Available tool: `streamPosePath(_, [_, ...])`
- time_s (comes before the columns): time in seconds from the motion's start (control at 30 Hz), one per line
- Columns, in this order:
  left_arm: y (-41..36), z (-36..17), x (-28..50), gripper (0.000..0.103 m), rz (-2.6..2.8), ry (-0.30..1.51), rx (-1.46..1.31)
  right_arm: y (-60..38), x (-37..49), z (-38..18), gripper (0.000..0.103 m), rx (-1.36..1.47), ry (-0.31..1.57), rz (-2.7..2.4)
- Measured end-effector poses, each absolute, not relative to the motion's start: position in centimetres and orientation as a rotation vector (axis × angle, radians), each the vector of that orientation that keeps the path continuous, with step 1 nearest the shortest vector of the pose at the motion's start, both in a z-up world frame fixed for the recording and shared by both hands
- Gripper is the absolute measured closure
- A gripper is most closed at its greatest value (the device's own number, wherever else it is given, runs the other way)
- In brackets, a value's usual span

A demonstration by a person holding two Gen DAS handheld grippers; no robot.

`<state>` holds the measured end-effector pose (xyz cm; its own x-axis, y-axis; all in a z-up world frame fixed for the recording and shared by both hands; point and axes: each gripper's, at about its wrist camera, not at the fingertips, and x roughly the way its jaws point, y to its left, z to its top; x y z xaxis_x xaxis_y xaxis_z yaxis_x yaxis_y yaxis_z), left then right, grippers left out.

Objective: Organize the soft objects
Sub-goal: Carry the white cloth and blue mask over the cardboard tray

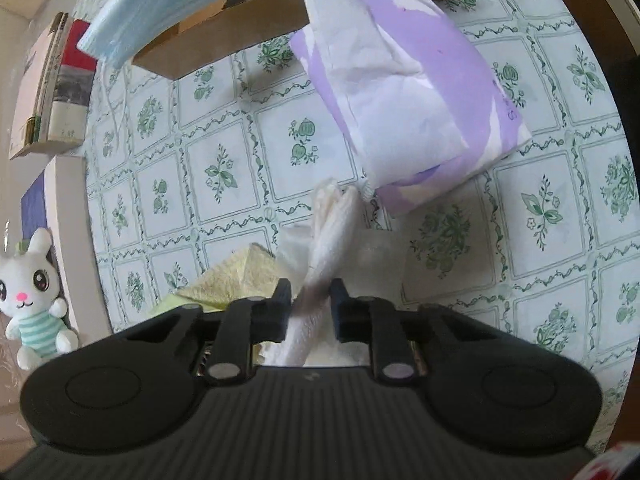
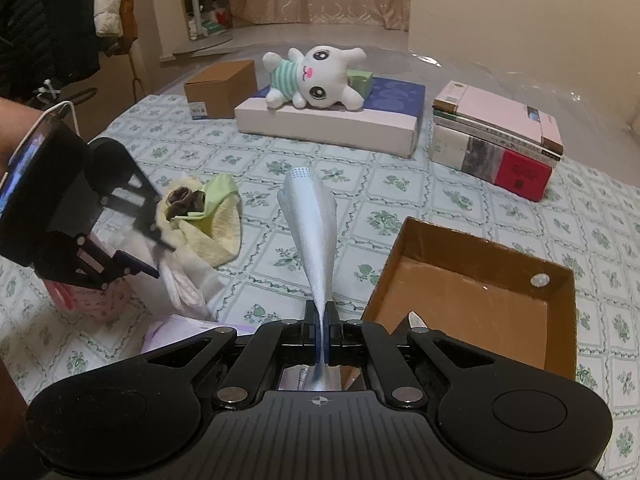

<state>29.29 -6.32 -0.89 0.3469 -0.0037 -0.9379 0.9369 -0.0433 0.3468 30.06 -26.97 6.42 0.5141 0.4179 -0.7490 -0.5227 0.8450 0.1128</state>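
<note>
My left gripper (image 1: 310, 294) has its jaws around a white bunched tissue or cloth (image 1: 332, 232) that sticks forward toward a purple tissue pack (image 1: 416, 92); the jaws are nearly closed on it. It also shows in the right wrist view (image 2: 154, 258) at the left. My right gripper (image 2: 322, 316) is shut on a folded light-blue face mask (image 2: 310, 220), held above the tablecloth left of an open cardboard box (image 2: 472, 292). The mask shows in the left wrist view (image 1: 160, 12) at the top. A yellow-green cloth (image 2: 216, 220) with a brown item lies on the table.
A plush bunny (image 2: 316, 76) lies on a flat white and blue box (image 2: 332, 124) at the back. A stack of books (image 2: 496, 144) stands at the right, a small carton (image 2: 222, 88) at the back left. A pink patterned item (image 2: 92, 300) lies under the left gripper.
</note>
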Motion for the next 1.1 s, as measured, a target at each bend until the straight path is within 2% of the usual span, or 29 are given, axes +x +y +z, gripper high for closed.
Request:
streamPosePath(0.1, [-5.9,0.8,29.5,0.096,-0.924,0.917,1.325,-27.4,29.3,7.1,0.102,-0.124,0.847,0.55])
streamPosePath(0.4, [-4.9,10.2,29.4,0.096,-0.746,0.836,0.94,-29.8,26.1,11.4,0.102,-0.054,0.772,0.473])
streamPosePath(0.57, [-6.4,13.1,27.3,0.096,-0.696,0.82,0.701,-32.0,24.0,13.5,0.101,-0.01,0.747,0.422])
streamPosePath(0.8, [-10.4,14.5,23.6,0.097,-0.732,0.818,0.361,-35.8,20.7,15.2,0.101,0.008,0.737,0.336])
streamPosePath(1.1, [-14.8,12.9,21.8,0.097,-0.715,0.837,0.118,-40.5,18.4,14.1,0.101,0.085,0.757,0.252])
